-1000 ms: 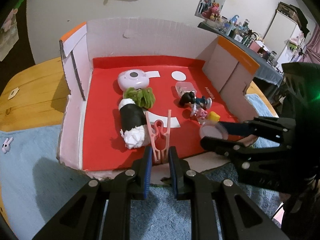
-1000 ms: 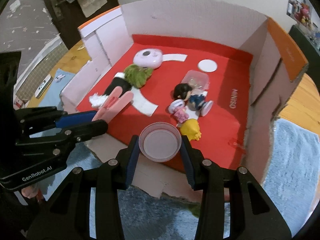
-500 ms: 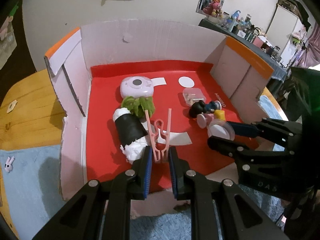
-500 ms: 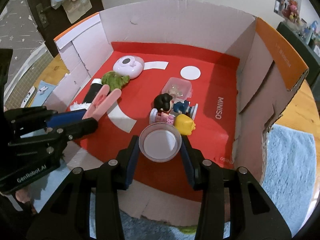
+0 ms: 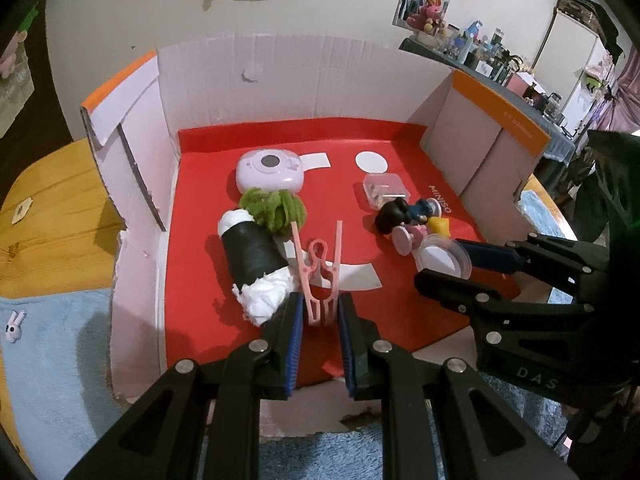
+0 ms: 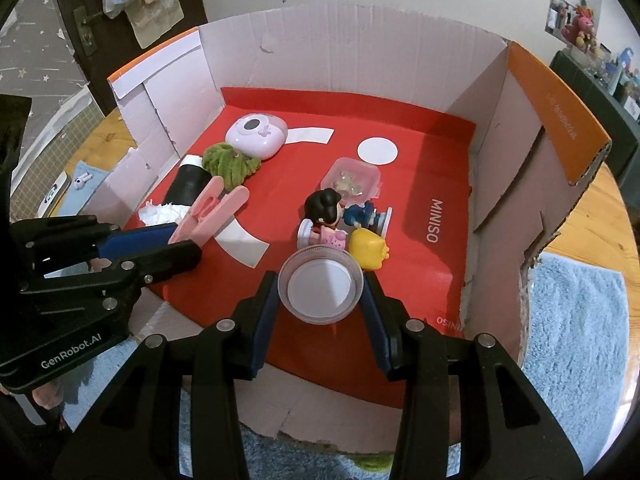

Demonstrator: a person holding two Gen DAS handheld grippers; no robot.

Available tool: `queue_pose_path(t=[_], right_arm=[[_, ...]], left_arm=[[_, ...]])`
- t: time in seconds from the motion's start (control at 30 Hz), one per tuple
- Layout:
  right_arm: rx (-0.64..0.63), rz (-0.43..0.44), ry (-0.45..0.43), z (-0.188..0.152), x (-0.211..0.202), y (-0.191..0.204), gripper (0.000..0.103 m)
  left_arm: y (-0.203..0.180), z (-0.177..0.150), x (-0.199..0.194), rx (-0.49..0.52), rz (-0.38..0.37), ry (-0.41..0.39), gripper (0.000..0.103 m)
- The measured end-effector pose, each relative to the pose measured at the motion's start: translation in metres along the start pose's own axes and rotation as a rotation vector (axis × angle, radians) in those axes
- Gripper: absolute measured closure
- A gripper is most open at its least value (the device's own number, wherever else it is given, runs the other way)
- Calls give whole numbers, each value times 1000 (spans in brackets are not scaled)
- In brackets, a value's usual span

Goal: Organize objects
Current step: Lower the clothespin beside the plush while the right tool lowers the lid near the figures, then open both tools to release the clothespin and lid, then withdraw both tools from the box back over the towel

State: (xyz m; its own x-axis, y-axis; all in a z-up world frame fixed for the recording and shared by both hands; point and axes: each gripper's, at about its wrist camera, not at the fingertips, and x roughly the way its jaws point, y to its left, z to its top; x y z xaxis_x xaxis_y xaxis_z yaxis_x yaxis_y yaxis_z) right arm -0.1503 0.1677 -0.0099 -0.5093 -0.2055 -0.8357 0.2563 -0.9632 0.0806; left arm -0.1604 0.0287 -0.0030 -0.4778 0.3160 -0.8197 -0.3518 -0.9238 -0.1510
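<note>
Left gripper (image 5: 319,312): clenched on tail end of pink clothes peg (image 5: 320,270), peg prongs aimed toward box rear wall. Right gripper (image 6: 322,286): clamped on round clear lidded container (image 6: 321,285), held above red floor near front edge of cardboard box (image 6: 348,56). Box floor, left side: black-and-white roll (image 5: 252,258), green fuzzy item (image 5: 274,208), lilac camera-shaped case (image 5: 270,168). Centre-right: small figurines (image 6: 340,220), yellow toy (image 6: 369,248), clear square tub (image 6: 352,180).
</note>
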Motion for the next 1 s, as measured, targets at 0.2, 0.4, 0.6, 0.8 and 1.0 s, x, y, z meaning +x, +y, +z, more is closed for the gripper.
queue_pose_path(t=[0.2,0.4,0.6,0.8,1.0], right_arm=[[-6,-2,-22,-1,-5,3,54],[-1,5,-43,-5,-14,4,54],[0,3,-67,-11,-25,8,53],[-3,-3,-101,-21,-43,11,45],[6,-6,-137,-34,-60,11,43]], left_arm=[[-2,-1,-6,5,12,-21,71],[-2,-5,-15,-4,11,-41,71],[-5,-13,-29,-6,17,-69,61],[-10,-25,-43,-16,16,-89,55],[-15,-38,-56,-18,22,-114,50]])
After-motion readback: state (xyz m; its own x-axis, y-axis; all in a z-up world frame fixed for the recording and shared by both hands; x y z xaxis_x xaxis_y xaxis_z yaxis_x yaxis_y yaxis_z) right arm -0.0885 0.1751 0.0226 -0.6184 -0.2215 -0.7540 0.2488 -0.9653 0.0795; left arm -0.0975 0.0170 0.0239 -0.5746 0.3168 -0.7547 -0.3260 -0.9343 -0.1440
